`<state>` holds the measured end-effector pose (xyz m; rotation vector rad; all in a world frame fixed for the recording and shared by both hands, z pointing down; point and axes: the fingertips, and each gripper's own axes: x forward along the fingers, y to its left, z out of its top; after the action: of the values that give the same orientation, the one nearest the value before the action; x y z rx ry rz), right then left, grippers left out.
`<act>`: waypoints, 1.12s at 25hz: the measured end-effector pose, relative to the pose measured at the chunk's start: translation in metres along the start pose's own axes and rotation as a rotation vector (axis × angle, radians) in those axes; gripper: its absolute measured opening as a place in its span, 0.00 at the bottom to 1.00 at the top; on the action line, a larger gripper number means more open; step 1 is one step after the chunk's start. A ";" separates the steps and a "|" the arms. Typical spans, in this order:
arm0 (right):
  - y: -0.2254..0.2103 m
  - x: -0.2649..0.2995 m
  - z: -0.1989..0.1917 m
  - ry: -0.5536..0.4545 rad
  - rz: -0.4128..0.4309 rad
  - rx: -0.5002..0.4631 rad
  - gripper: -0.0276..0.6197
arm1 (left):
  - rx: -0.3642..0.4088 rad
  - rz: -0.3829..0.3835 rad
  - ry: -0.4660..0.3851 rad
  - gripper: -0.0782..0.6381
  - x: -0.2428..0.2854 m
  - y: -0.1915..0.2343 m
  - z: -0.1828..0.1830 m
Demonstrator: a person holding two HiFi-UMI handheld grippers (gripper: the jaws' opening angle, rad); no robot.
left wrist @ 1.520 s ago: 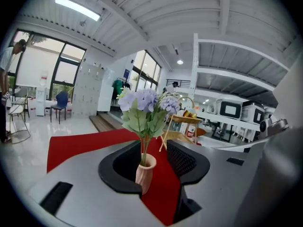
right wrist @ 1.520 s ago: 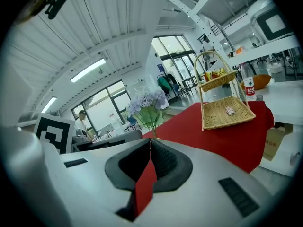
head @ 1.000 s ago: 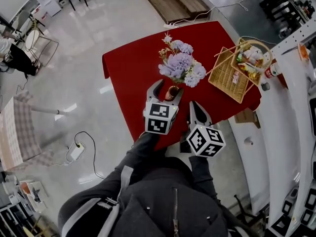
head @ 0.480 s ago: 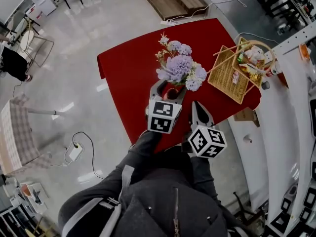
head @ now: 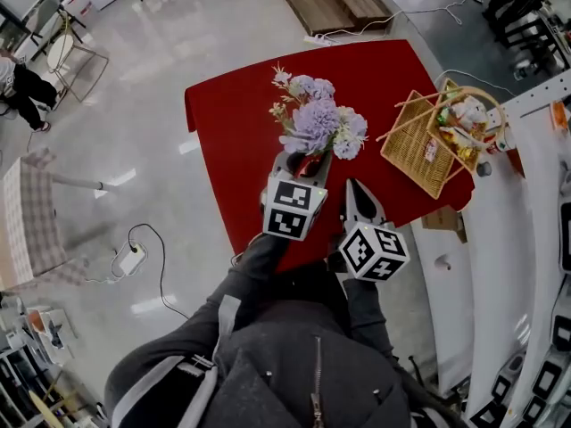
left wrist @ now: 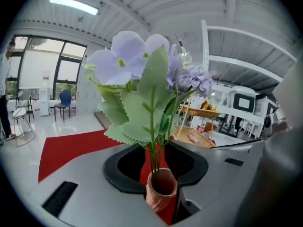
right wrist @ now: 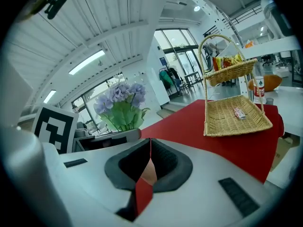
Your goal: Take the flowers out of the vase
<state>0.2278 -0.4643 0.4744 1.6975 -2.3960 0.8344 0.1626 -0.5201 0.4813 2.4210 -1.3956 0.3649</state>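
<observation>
Stems (left wrist: 154, 163) inside vase (left wrist: 157, 202), left gripper view

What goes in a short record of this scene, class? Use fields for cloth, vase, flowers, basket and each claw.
Cloth: red, under vase and basket
Vase: small, pinkish-brown, upright on the cloth
Flowers: purple, green leaves, standing in the vase
Basket: wicker, two tiers, right of the vase in the head view
Left claw: jaws just closed onto the vase
Right claw: shut, empty

No legible text, red label on the bottle (right wrist: 258, 86) beside the wicker basket (right wrist: 236, 115) too small to read, left cube (head: 290, 210) and right cube (head: 373, 251) bearing square patterns only
</observation>
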 end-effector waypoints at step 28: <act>0.024 -0.018 0.036 -0.076 0.155 0.006 0.06 | -0.050 0.005 -0.086 0.21 -0.046 -0.005 0.069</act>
<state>0.2213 -0.4604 0.4281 1.5894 -2.6059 0.8103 0.1486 -0.5088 0.3997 2.4193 -1.4289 0.2276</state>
